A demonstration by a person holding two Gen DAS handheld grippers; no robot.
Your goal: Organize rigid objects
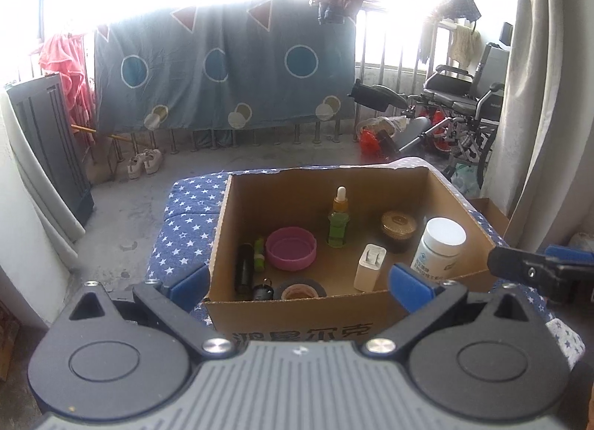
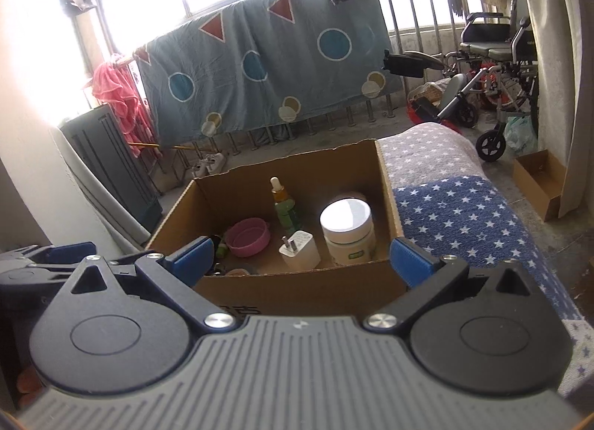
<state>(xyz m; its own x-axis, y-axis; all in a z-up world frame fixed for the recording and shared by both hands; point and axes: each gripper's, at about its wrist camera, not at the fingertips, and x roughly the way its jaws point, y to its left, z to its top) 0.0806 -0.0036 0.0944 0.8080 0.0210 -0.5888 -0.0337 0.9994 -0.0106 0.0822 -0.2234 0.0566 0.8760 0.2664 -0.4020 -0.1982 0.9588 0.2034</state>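
A: What is in the cardboard box (image 1: 297, 309)?

B: Seen from the left gripper (image 1: 300, 283), the box sits straight ahead, its near wall between the two blue pads. Inside, a white jar (image 1: 440, 247) with a white lid stands to the front right, just past the right pad. A white plug adapter (image 1: 369, 267) stands upright beside it, prongs up. Behind them are a brown round tin (image 1: 399, 226) and a green dropper bottle (image 1: 338, 222), upright near the middle.

A: And on the left side?

B: A pink bowl-shaped lid (image 1: 291, 248) lies open side up. Left of it are a small green item (image 1: 259, 251) and a dark cylinder (image 1: 245, 268). Near the front wall lie a roll of dark tape (image 1: 302, 289) and a small black object I cannot identify.

A: How do the grippers stand?

B: The left gripper is spread wide, nothing between its pads. The right gripper (image 2: 300, 261) is also spread wide and holds nothing; from its view the box lies ahead with the jar and adapter nearest. Each gripper shows at the edge of the other's view.

A: What carries the box?

B: A surface covered with blue star-printed cloth (image 2: 456, 214), which stretches to the right of the right gripper. Beyond the box, a blue sheet (image 1: 222, 66) with circles and triangles hangs over a railing, and a wheelchair (image 2: 493, 58) stands far right.
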